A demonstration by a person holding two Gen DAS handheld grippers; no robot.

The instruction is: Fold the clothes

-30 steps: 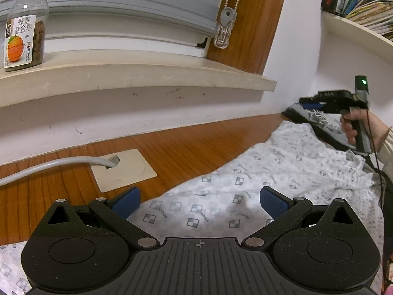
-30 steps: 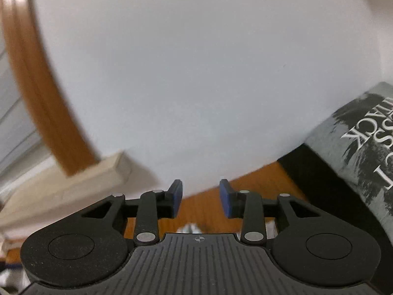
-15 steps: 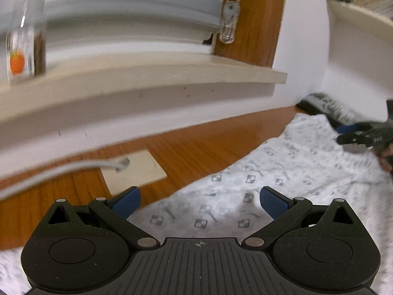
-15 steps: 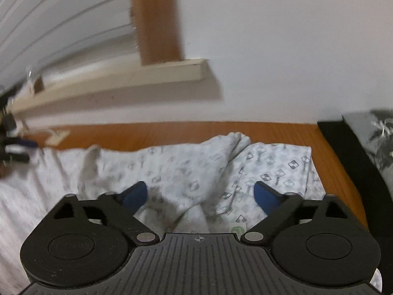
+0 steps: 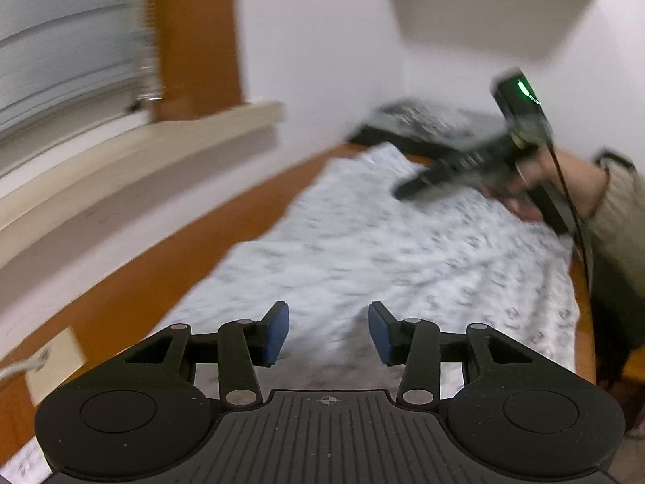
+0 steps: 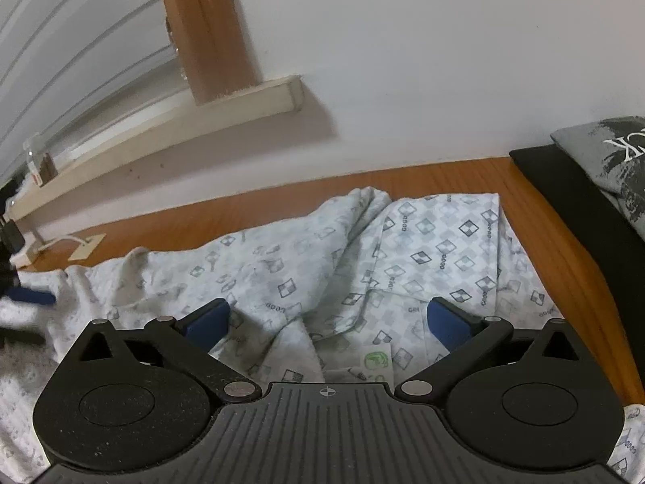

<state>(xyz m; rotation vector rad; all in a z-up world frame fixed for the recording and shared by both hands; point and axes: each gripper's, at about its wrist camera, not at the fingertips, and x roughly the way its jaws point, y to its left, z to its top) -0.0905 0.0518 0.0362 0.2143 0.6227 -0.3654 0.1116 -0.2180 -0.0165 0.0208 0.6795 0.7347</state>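
On the wooden desk (image 6: pixel 463 169), your left gripper (image 5: pixel 328 332) was closing over the shirt (image 6: pixel 423 250) after swinging across; right gripper (image 6: pixel 326 320) was opening wide, empty, ready to grab.

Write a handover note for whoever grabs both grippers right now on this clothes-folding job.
Left gripper: jaws closing over the patterned garment, no cloth seen pinched between the pads yet.
Right gripper: jaws opening wide above the rumpled collar end, holding nothing.
The garment lies spread and creased on the wooden table; a folded dark stack sits at its far end.
Done: no clean fold visible.
Left: grip, flatten, fold.
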